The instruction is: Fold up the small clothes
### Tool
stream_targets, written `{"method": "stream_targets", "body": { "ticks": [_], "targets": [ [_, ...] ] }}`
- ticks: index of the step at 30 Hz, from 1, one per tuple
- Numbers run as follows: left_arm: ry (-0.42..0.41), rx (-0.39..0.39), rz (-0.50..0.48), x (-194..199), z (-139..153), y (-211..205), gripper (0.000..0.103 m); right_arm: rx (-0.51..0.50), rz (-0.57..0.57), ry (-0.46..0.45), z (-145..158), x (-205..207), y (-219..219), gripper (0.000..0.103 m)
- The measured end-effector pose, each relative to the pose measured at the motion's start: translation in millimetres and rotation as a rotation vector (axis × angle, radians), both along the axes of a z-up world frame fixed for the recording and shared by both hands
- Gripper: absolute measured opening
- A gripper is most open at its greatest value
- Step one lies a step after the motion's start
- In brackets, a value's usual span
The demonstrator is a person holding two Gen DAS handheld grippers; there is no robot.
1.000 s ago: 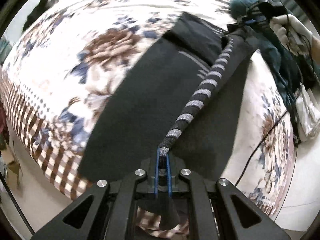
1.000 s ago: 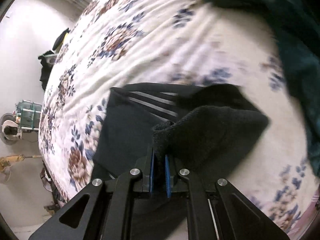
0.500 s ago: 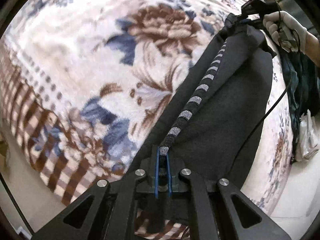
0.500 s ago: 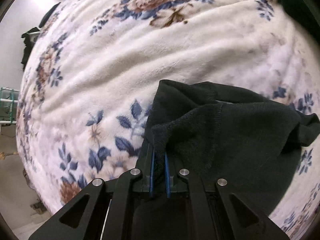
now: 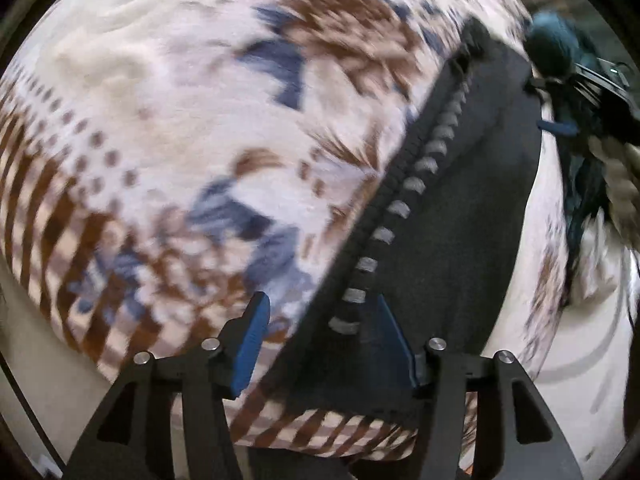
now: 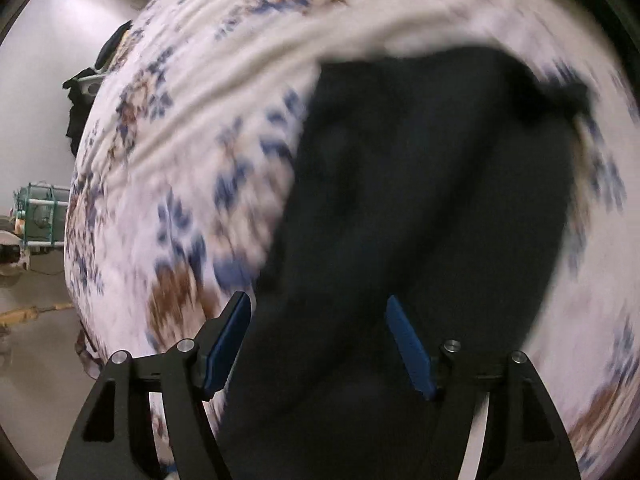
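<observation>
A black garment (image 5: 460, 216) lies flat on the floral blanket (image 5: 160, 100), with a black and grey striped trim (image 5: 400, 208) along its left edge. My left gripper (image 5: 320, 328) is open and empty, its blue pads either side of the trim's near end. In the right wrist view the same black garment (image 6: 432, 208) lies spread on the blanket (image 6: 192, 152). My right gripper (image 6: 320, 332) is open and empty just above the garment's near part. Both views are blurred by motion.
A dark teal pile of clothes (image 5: 556, 48) and a pale braided item (image 5: 616, 176) lie at the blanket's right side. The bed edge with brown checks (image 5: 52, 232) drops to the floor at the left. Dark clothes (image 6: 80, 100) and a green cart (image 6: 40, 216) stand beyond the bed.
Both grippers have opened and let go of the black garment. It now lies flat on the blanket, and both grippers have drawn back a little.
</observation>
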State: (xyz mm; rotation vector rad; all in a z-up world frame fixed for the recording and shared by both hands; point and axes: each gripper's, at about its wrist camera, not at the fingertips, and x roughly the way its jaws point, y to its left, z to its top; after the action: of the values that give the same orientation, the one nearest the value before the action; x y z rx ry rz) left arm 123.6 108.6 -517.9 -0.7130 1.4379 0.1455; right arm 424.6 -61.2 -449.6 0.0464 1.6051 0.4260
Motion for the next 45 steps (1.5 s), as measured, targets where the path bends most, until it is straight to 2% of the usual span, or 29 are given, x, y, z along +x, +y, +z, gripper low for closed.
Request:
{"method": "stream_targets", "body": {
  "ticks": [1,3,7,10,12,13,14,15,17,20,23,25,28,29,31,33,37,42,43,45],
  "targets": [
    [0.004,0.015,-0.026,2.0,-2.4,-7.5,0.053,-0.005,-0.025,0.017,-1.3,-16.6,-13.6,0.073],
    [-0.008,0.057,-0.070,0.8,-4.8,-22.8,0.002,-0.011,-0.097,0.078,-6.1,-60.6,-51.4,0.072],
    [-0.005,0.136,-0.020,-11.8,8.4,-22.2,0.002,-0.029,-0.204,0.163,-23.4,-155.9,-114.6,0.073],
    [0.028,0.168,-0.010,-11.2,17.6,-14.4,0.004,-0.016,-0.224,0.254,-44.7,-223.3,-139.5,0.072],
    [0.035,0.089,-0.039,4.1,30.8,-11.6,0.007,-0.005,-0.259,0.275,-50.2,-243.6,-150.9,0.072],
    [0.041,0.085,-0.059,14.9,41.1,-11.4,0.011,0.011,-0.278,0.281,-50.2,-248.5,-155.8,0.072],
    [0.016,0.088,-0.087,30.8,56.9,-11.1,0.028,0.027,-0.294,0.268,-46.8,-247.9,-159.5,0.072],
    [-0.022,0.082,-0.102,45.3,68.4,-10.8,0.050,0.036,-0.299,0.244,-43.2,-245.6,-161.7,0.072],
    [-0.123,0.071,-0.113,88.2,93.2,-6.5,0.067,0.040,-0.306,0.126,-23.0,-222.6,-168.6,0.072],
    [-0.218,0.046,-0.125,166.1,104.6,-1.3,0.067,0.048,-0.365,0.020,-3.0,-173.6,-183.7,0.072],
    [-0.328,0.054,-0.198,281.1,97.5,-6.1,0.067,0.062,-0.427,-0.051,5.2,-116.6,-198.9,0.072],
    [-0.327,0.067,-0.277,346.0,76.0,-16.8,0.067,0.053,-0.465,-0.093,5.4,-78.2,-204.5,0.072],
    [-0.287,0.071,-0.338,414.4,36.8,-26.6,0.065,0.045,-0.515,-0.116,0.1,-29.9,-211.5,0.072],
    [-0.286,0.086,-0.355,425.2,30.0,-30.0,0.065,0.040,-0.538,-0.113,-5.8,-15.5,-212.4,0.072],
    [-0.292,0.102,-0.399,439.1,14.8,-34.4,0.053,0.036,-0.563,-0.095,-15.5,8.3,-207.4,0.072],
    [-0.288,0.123,-0.445,451.9,0.5,-41.9,0.000,0.032,-0.577,-0.077,-27.0,22.9,-201.1,0.072],
    [-0.349,0.138,-0.442,451.6,-1.5,-34.7,0.000,-0.029,-0.570,-0.097,-47.7,39.4,-185.6,0.072],
    [-0.466,0.148,-0.353,447.8,26.1,2.3,0.000,-0.015,-0.625,-0.163,-48.2,42.7,-183.9,0.072],
    [-0.458,0.121,-0.344,451.4,27.6,11.3,0.000,-0.011,-0.630,-0.167,-48.7,43.2,-183.2,0.072],
    [-0.396,-0.014,-0.312,461.2,19.0,28.7,0.001,-0.002,-0.633,-0.161,-49.7,45.6,-182.5,0.072]
  ]
}}
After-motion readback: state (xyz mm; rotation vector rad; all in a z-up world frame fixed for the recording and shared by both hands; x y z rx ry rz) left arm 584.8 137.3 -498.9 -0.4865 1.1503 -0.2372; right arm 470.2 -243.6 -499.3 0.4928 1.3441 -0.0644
